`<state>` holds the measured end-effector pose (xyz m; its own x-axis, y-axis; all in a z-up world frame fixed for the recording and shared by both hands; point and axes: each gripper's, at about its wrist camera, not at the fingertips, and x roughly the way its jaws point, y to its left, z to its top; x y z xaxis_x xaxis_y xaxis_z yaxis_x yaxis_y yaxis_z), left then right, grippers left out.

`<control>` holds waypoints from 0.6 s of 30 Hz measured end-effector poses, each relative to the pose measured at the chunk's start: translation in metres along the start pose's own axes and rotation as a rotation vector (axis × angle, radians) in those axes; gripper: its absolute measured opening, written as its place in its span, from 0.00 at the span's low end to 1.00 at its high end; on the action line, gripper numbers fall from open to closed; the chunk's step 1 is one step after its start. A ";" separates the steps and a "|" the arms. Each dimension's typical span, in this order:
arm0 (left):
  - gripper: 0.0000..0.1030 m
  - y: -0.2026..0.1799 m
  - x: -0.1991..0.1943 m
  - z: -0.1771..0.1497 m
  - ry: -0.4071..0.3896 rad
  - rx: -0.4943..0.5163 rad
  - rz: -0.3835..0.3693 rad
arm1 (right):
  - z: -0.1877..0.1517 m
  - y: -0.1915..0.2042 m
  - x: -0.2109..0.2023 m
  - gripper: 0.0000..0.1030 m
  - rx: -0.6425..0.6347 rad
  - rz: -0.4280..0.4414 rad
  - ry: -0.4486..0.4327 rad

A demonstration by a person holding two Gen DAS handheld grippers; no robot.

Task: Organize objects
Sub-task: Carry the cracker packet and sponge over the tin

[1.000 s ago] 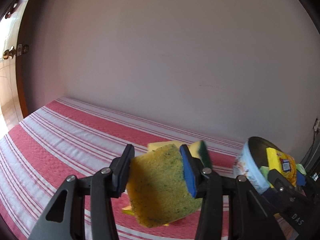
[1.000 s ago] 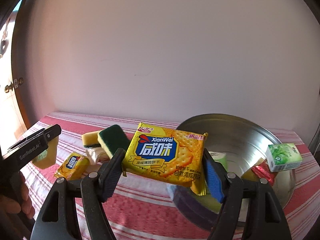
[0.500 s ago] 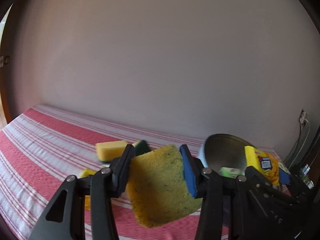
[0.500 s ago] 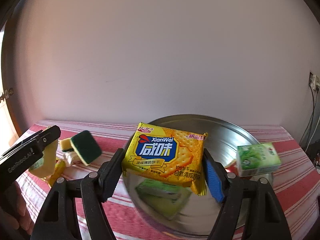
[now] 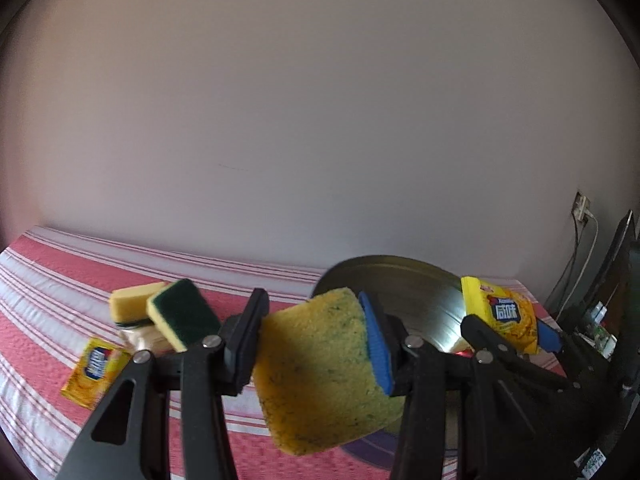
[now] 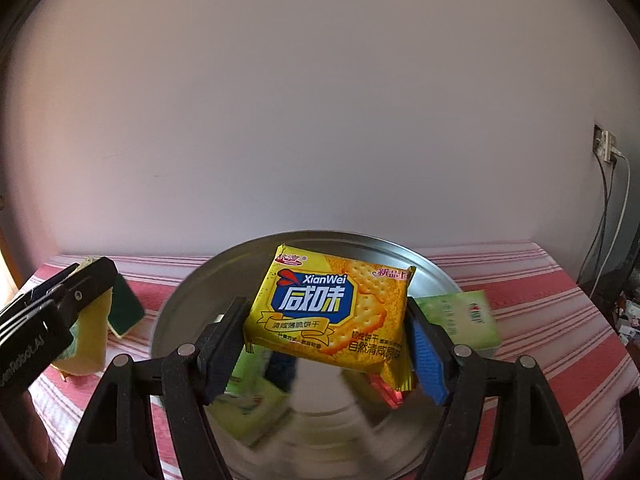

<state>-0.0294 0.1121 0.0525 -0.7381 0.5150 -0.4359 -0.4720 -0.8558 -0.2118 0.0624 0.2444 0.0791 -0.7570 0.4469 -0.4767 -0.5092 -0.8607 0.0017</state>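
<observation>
My left gripper (image 5: 312,340) was clamped on a yellow sponge (image 5: 320,372), low centre of the left view, its pads pressing both side edges and the sponge sagging below the fingers. My right gripper (image 6: 324,344) pinched a yellow cracker packet (image 6: 332,312) by its two sides, flat and face up, at centre of the right view.

The packet hung over the metal bowl (image 6: 432,268), whose rim curved behind it; bare steel showed in the basin's lower right. The bowl's contents were blurred: I counted two green packs, one (image 6: 460,320) at right and one (image 6: 248,400) at lower left, and something red (image 6: 384,392) under the packet.

Left of the bowl, the striped cloth (image 5: 52,280) lay open out to the wall (image 5: 320,120). On it I counted two green-backed sponges (image 5: 180,312), leaning together, and one small yellow sachet (image 5: 94,368) just in front of them.

Cables (image 6: 608,232) hung at far right.
</observation>
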 end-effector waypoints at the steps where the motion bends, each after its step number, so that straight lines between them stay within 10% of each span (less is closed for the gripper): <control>1: 0.45 0.001 0.002 0.000 0.004 0.001 -0.006 | 0.000 -0.004 0.001 0.74 0.002 -0.006 0.001; 18: 0.45 -0.049 0.020 -0.009 0.089 0.064 -0.033 | 0.009 -0.048 0.023 0.74 0.028 -0.086 0.029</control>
<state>-0.0171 0.1637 0.0463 -0.6774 0.5341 -0.5059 -0.5272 -0.8320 -0.1725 0.0657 0.2977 0.0761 -0.6979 0.5114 -0.5014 -0.5836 -0.8119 -0.0158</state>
